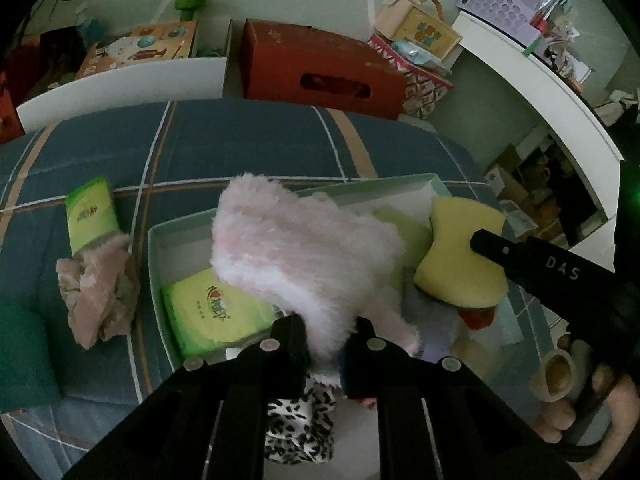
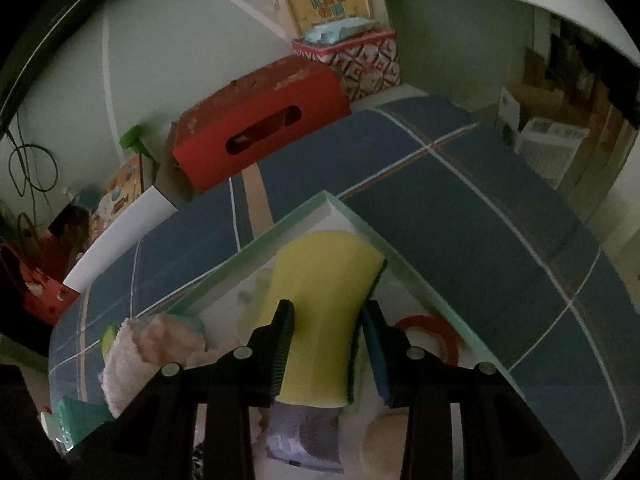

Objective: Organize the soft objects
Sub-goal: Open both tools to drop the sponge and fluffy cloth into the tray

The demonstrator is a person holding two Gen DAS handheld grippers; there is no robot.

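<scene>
My left gripper (image 1: 324,340) is shut on a pink fluffy cloth (image 1: 304,248), which hangs over a white box with a green rim (image 1: 154,264). My right gripper (image 2: 328,320) is shut on a yellow sponge (image 2: 320,300) with a green scouring side, held over the far right part of the same box (image 2: 256,248). The left wrist view shows that sponge (image 1: 460,256) tilted above the box. A green tissue pack (image 1: 216,312) lies inside the box. A second green pack (image 1: 90,212) and a crumpled pink fluffy cloth (image 1: 96,292) lie on the bed to the left of the box.
The box sits on a blue plaid bedcover (image 1: 240,140). It also holds a leopard-print item (image 1: 300,428), a lilac-grey item (image 2: 304,432) and a red ring (image 2: 436,332). A red cardboard box (image 1: 320,64) stands beyond the bed, and a white desk (image 1: 540,80) curves along the right.
</scene>
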